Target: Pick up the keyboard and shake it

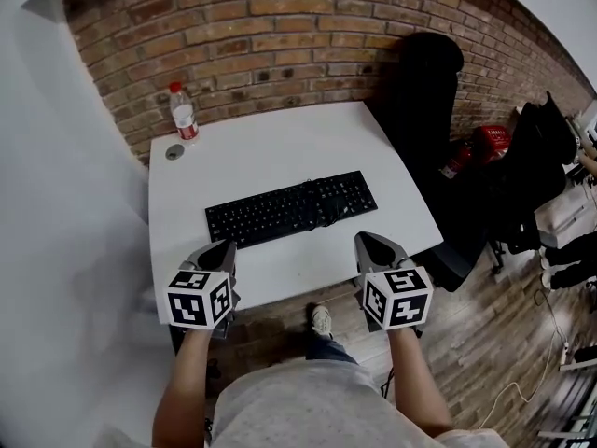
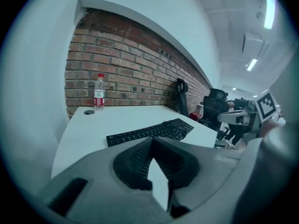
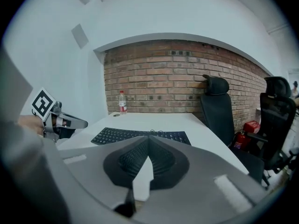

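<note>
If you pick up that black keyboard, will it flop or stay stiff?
The keyboard looks like a thin, flat hard slab, so it probably stays stiff. It is long, so lifted by one end it may tip down. The loose cord bunched on its keys will likely slide off and dangle.

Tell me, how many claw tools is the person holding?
2. The left claw hovers over the table near the keyboard, at its left end; the right claw at its right end. Both are shut and empty.
</note>
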A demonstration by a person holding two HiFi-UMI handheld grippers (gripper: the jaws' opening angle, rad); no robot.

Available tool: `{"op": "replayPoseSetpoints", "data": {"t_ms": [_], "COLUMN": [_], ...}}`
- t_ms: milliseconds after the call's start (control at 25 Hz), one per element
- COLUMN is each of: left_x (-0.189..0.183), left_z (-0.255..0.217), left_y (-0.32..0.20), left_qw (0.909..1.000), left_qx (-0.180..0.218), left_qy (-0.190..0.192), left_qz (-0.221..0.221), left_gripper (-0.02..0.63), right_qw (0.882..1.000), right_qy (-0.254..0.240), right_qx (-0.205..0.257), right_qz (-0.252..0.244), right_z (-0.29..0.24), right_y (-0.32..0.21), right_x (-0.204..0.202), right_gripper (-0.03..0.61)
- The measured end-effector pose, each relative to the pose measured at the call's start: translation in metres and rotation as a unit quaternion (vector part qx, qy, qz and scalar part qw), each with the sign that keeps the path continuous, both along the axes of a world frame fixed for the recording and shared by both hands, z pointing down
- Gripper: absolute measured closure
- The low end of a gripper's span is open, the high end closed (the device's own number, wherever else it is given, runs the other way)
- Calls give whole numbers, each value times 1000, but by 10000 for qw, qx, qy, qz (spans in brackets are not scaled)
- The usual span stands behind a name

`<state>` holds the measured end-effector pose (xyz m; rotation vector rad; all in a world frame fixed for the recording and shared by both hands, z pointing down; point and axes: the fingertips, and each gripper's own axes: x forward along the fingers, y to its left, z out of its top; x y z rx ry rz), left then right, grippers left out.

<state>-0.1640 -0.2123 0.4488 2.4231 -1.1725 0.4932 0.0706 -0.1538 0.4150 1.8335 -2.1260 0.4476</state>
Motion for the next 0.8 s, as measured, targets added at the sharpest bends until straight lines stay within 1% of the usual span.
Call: {"op": "replayPoseSetpoints", "data": {"t_ms": [240,560,800], "left_x": [7,11,9], "left_z": [14,33,46], "left_y": [-28,-54,-69], "left_qw": [9991,9958,9917], "left_qx": [-71,-173,-345], "left_qy": [91,25,2], "left_qz": [-406,-894,-1239], "left_gripper": [620,618,563], "right_qw": [9992,9953,9921], "right_qy": [2,-21,-22], "right_qx": [-147,-389,-546], "right_qz": [-373,-881,-1127], "right_z": [12,34,50], "right_y": [-43,-96,-127], "right_x": [22,49,72], "right_gripper": [568,566,566]}}
